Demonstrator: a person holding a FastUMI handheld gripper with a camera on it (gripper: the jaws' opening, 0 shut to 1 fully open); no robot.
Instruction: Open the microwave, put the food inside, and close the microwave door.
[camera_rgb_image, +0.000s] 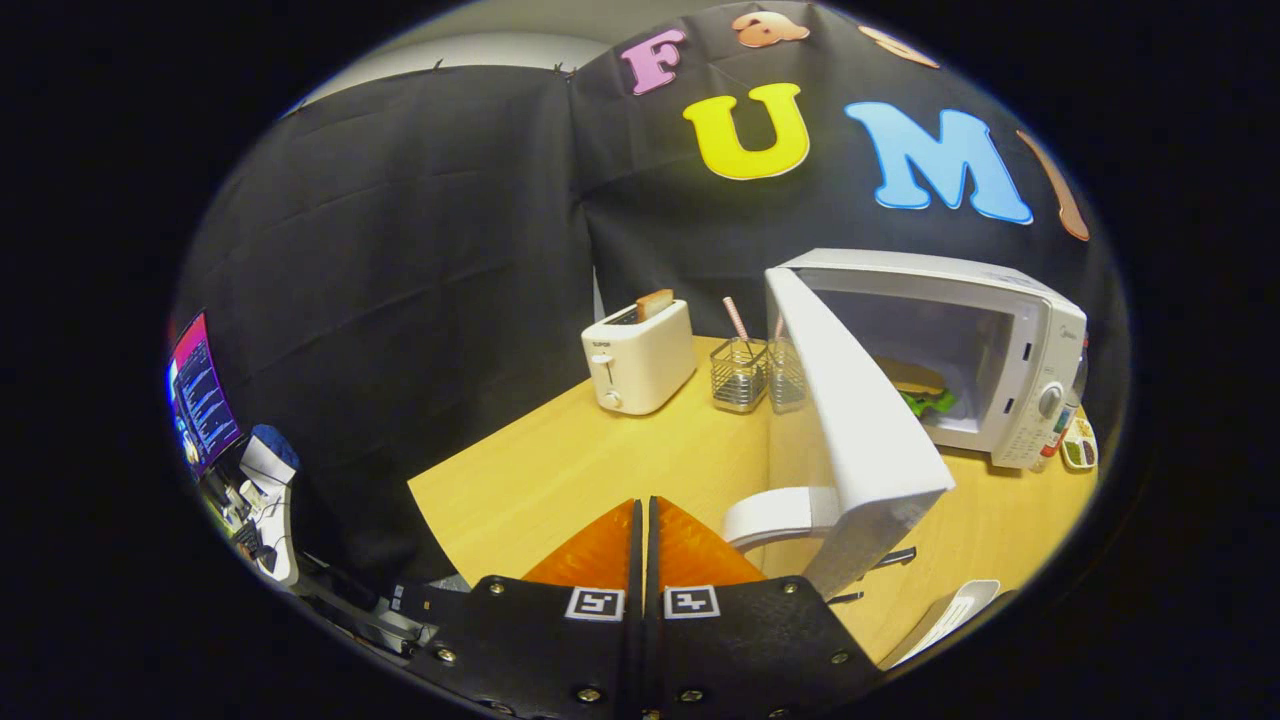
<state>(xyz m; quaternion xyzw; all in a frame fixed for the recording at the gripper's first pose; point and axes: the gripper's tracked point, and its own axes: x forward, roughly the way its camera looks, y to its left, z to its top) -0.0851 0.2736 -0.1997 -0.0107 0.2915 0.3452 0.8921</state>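
My gripper (645, 540) is pinched shut on nothing. The food (915, 390) is inside; shoving the microwave door (850, 410) hard could slide the microwave (1010, 330).

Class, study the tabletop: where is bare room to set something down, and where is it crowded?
Bare wood lies between the shut gripper, the toaster and the open microwave door. Crowded: the wire holders by the door hinge, and the table right of the microwave.
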